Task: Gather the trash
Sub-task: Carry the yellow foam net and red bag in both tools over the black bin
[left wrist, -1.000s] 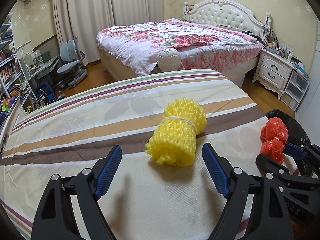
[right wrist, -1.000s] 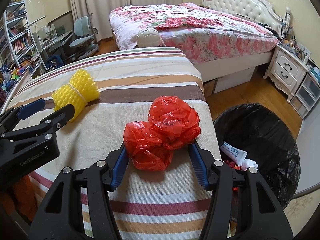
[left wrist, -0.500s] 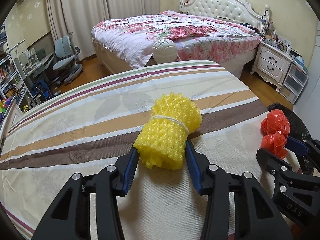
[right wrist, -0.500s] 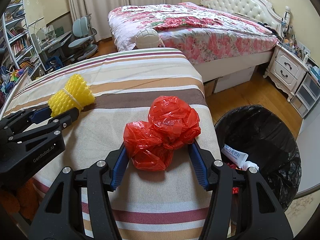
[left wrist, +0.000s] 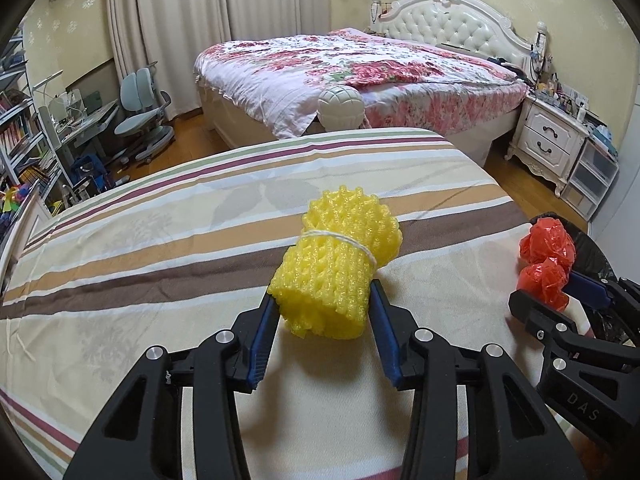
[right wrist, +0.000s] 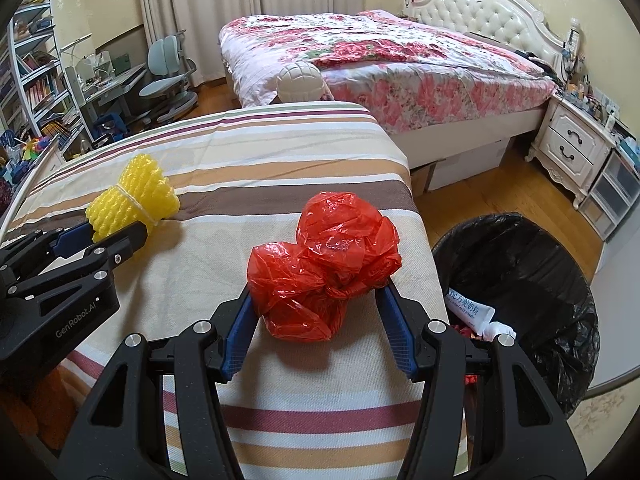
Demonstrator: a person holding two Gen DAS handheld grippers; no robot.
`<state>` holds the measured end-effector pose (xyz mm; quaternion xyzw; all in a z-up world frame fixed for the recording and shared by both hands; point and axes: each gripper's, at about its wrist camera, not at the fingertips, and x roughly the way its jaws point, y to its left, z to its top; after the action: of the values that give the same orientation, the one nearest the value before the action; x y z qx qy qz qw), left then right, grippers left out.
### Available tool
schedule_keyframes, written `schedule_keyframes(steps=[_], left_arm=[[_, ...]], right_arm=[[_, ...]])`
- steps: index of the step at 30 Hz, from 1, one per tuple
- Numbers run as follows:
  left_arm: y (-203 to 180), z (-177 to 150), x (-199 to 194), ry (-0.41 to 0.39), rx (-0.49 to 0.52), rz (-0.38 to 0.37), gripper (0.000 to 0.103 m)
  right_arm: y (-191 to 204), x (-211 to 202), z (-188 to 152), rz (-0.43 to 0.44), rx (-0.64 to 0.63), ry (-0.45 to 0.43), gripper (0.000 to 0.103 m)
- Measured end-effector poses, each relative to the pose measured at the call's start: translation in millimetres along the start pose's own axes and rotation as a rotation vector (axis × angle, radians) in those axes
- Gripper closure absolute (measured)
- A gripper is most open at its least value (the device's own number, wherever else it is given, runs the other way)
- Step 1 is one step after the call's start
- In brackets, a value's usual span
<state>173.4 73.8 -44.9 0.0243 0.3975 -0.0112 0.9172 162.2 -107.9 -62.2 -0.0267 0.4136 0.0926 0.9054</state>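
A yellow foam net roll (left wrist: 336,264) tied with a white string lies on the striped bedspread (left wrist: 160,256). My left gripper (left wrist: 322,320) is shut on its near end; it also shows in the right wrist view (right wrist: 132,204). A crumpled red plastic bag (right wrist: 320,268) sits near the bed's right edge. My right gripper (right wrist: 318,320) is shut on the red bag, which also shows in the left wrist view (left wrist: 546,256). A bin lined with a black bag (right wrist: 532,276) stands on the floor right of the bed and holds some trash.
A large bed with a floral cover (left wrist: 360,68) stands beyond. A white ball-shaped bedpost (left wrist: 340,106) rises at the striped bed's far end. A white nightstand (right wrist: 576,148) is at the right. A desk, chair and bookshelves (left wrist: 60,120) fill the left.
My left gripper closed from wide open onto the yellow foam net. My right gripper kept hold of the red bag and barely moved.
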Motion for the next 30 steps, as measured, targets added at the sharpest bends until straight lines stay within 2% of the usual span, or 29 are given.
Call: schedule_keyframes(steps=[13, 30], left_arm=[[-8.1, -11.7, -35.2, -0.044, -0.019, -0.023, 0.059], [-76.9, -10.9, -55.0, -0.084, 0.041, -0.114, 0.058]], right_arm=[[-7.2, -31.3, -14.7, -0.009, 0.024, -0.044, 0.047], [-81.5, -67.4, -34.8, -0.115, 0.13, -0.101, 0.047]])
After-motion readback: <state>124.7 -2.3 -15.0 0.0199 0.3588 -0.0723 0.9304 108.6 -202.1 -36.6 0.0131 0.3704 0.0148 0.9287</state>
